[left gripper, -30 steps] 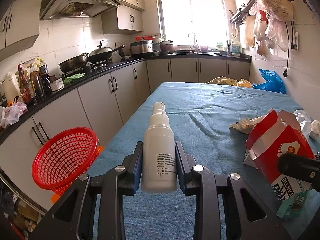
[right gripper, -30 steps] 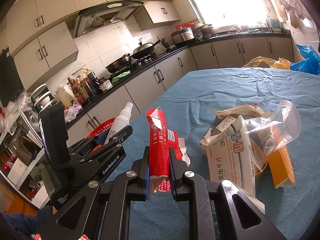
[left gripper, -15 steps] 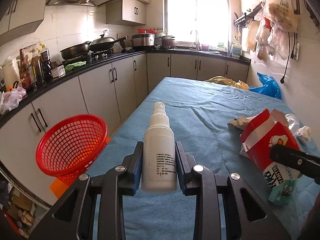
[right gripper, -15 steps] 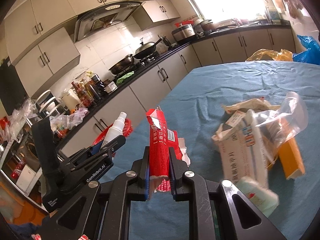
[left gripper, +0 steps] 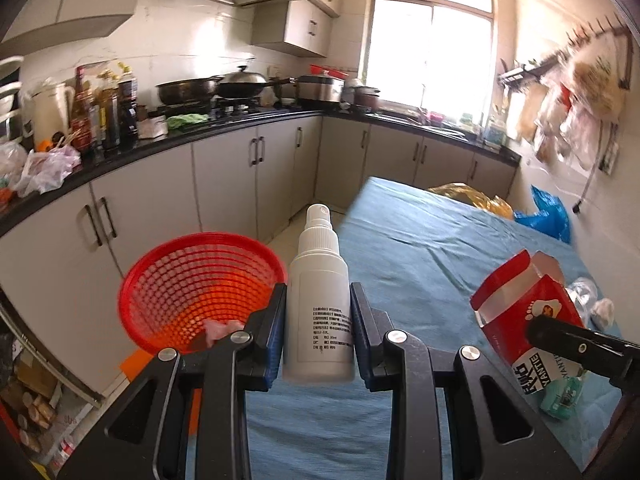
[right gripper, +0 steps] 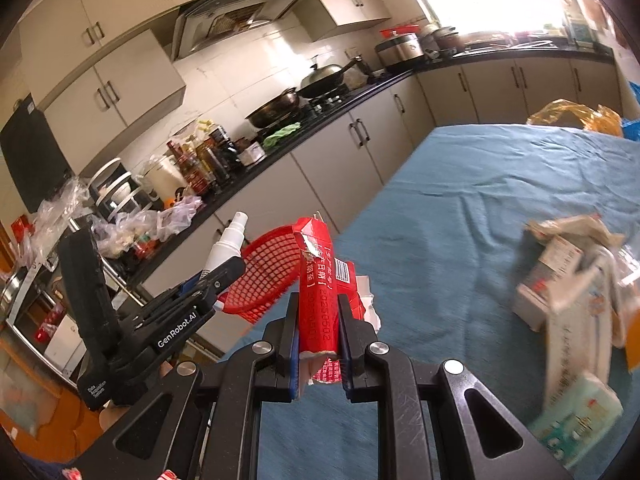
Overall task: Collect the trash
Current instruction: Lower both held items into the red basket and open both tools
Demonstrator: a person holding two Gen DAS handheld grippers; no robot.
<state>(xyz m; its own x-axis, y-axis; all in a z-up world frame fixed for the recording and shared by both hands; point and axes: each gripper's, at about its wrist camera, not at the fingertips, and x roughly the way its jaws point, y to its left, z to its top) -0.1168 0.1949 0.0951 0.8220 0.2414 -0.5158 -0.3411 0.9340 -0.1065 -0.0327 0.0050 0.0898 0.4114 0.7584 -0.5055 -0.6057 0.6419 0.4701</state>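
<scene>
My left gripper [left gripper: 319, 312] is shut on a white spray bottle [left gripper: 319, 300], held upright above the blue table's [left gripper: 420, 256] left edge. The red mesh basket [left gripper: 192, 284] sits just left of it, off the table, with a pink scrap inside. My right gripper [right gripper: 319, 320] is shut on a red carton [right gripper: 320, 280], flattened and upright; the carton also shows in the left wrist view [left gripper: 524, 312]. The right wrist view shows the left gripper [right gripper: 224, 272], the bottle [right gripper: 228, 244] and the basket [right gripper: 268, 276] to its left.
A pile of trash [right gripper: 576, 292] with boxes and plastic lies on the table to the right. Grey cabinets [left gripper: 224, 184] and a cluttered black counter run along the left. Yellow [left gripper: 468, 196] and blue [left gripper: 548, 212] bags lie beyond the far table end.
Both grippers have swung left toward the red basket, each keeping its hold. The basket now looks larger and closer to the bottle; the trash pile has slid to the right of the right wrist view.
</scene>
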